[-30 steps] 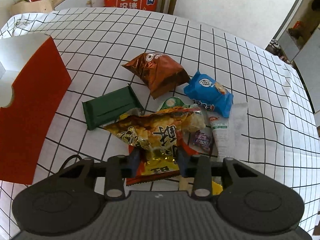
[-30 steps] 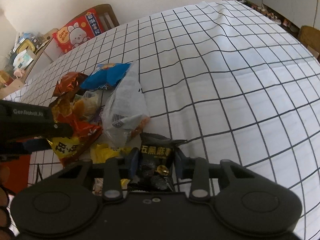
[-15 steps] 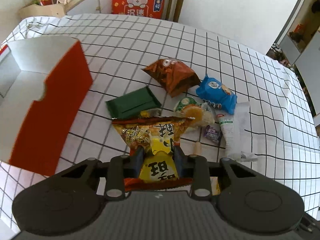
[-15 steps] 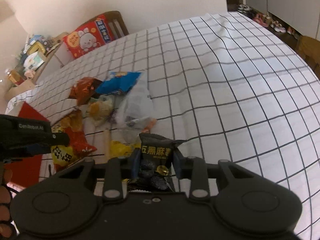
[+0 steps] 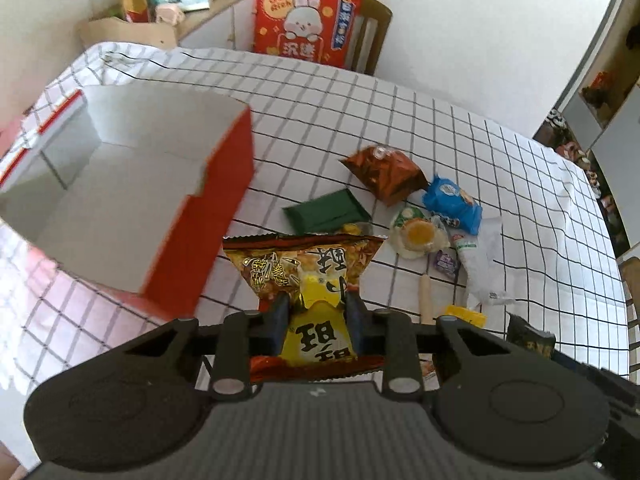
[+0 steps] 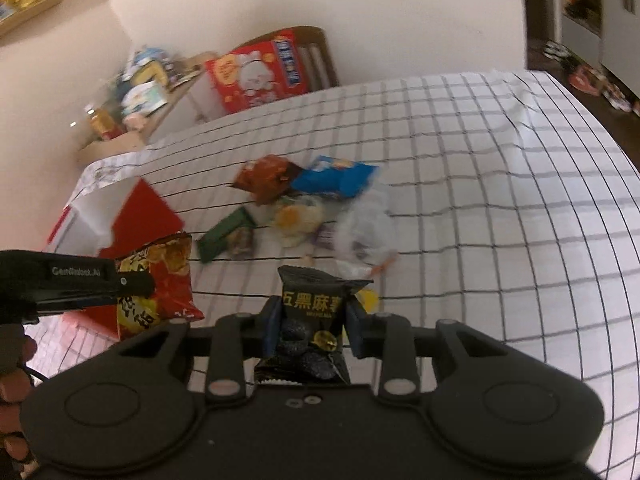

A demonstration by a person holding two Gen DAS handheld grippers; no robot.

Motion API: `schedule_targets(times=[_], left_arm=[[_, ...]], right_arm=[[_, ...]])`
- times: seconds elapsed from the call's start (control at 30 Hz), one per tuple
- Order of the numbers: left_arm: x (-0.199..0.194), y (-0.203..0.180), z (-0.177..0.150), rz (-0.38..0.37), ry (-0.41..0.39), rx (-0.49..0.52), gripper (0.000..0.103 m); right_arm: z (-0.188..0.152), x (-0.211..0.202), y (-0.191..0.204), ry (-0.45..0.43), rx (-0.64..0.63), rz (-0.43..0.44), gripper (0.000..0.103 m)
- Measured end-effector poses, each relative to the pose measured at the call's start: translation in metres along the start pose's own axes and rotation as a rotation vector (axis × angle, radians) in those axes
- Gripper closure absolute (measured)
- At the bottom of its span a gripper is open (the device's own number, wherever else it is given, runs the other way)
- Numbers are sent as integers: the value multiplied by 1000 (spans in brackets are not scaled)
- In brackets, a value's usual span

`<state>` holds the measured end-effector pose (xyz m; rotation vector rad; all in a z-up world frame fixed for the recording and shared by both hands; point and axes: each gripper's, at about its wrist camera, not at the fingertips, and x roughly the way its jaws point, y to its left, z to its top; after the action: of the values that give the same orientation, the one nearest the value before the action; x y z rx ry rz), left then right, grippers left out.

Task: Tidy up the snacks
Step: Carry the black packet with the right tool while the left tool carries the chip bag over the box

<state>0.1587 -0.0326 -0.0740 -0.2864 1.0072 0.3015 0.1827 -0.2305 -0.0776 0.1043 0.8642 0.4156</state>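
My left gripper (image 5: pixel 316 312) is shut on a yellow and red snack bag (image 5: pixel 308 272) and holds it in the air, right of the open red box (image 5: pixel 132 184). The bag (image 6: pixel 156 280) and left gripper (image 6: pixel 136 282) also show in the right wrist view. My right gripper (image 6: pixel 314 320) is shut on a black snack packet (image 6: pixel 316 312), lifted above the table. Loose snacks lie on the checked tablecloth (image 5: pixel 400 128): a brown bag (image 5: pixel 384 174), a blue packet (image 5: pixel 452 204), a green packet (image 5: pixel 328 214), a clear-wrapped pastry (image 5: pixel 416 236), a white wrapper (image 5: pixel 480 264).
The red box (image 6: pixel 132 216) is white inside and holds nothing I can see. A chair with a red rabbit gift box (image 5: pixel 304 24) stands beyond the far table edge. A cluttered shelf (image 5: pixel 160 4) is at the back left.
Both grippers have risen and swung left with their snacks. The red box has come further into the left wrist view, showing its open inside.
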Motion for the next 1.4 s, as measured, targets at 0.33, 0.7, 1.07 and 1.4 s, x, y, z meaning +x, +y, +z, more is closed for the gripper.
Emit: schedule_targets(times=[0.33,0.7,1.07,1.4], left_arm=[[-36,50,15,10,-25,-32,74],[-48,123,36,41,-58,-71,74],[-31,204,66,115,-69,-117,74],[11,244,92,163,-36,-114,74]], right_arm=[[26,-6,62,-3,-96,94,72],[38,10,162,-25,-238,160,72],[36,65,256,11,-373,151,72],[35,128,295,89,-448,121,72]])
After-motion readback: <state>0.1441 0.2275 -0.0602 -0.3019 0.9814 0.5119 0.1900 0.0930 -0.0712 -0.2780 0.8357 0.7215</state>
